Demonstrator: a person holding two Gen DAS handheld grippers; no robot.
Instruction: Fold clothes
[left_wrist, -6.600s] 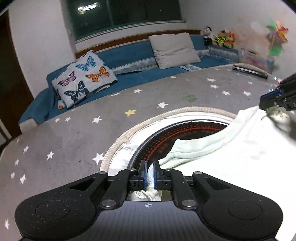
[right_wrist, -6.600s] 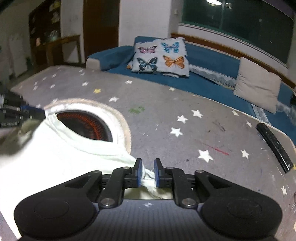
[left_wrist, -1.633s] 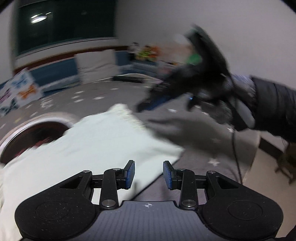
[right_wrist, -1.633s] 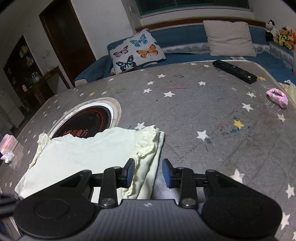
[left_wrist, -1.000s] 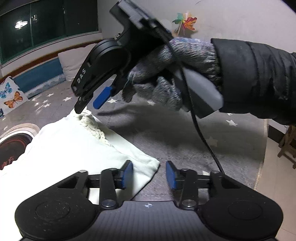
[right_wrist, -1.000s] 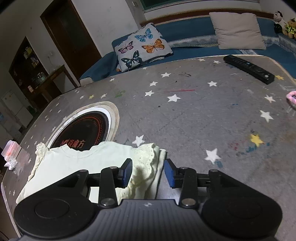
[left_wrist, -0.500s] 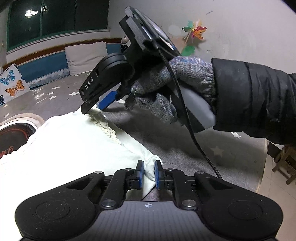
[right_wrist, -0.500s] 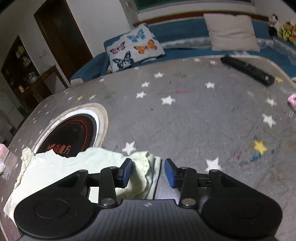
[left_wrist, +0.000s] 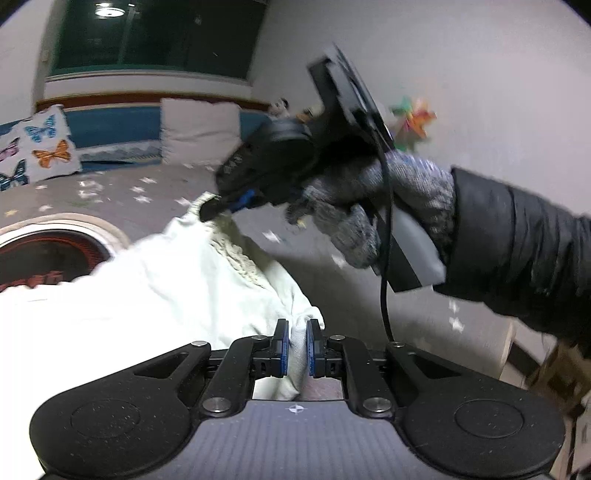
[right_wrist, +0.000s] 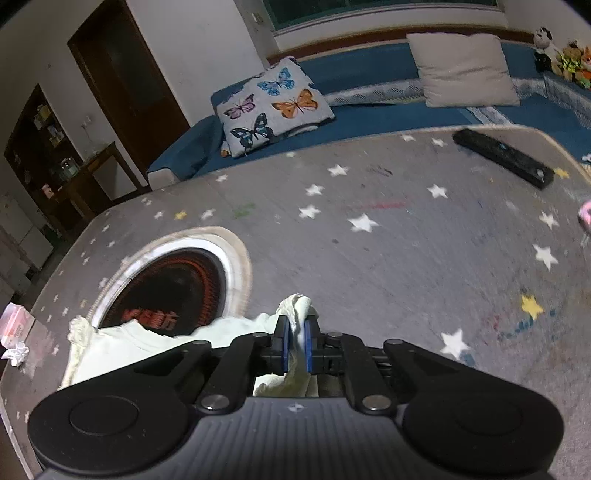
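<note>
On the grey star-patterned tabletop (right_wrist: 388, 258) lies a pale cream top (left_wrist: 155, 295), part of it draped over a round dark inset with an orange pattern (right_wrist: 173, 288). The fold looks only begun: one side has been gathered up along its edge, while the far side rests flat and unfolded, so most of the folding seems left to do. The left hand-held gripper (left_wrist: 294, 347) is clenched on a bunched corner of the top, cloth pinched between its blue pads. The right hand-held gripper (right_wrist: 294, 343) has clamped onto the frilly sleeve edge, held in a grey knitted glove below a dark sleeve. The top is thin and soft, with lace trim along the raised edge, and it sags between the two grips.
</note>
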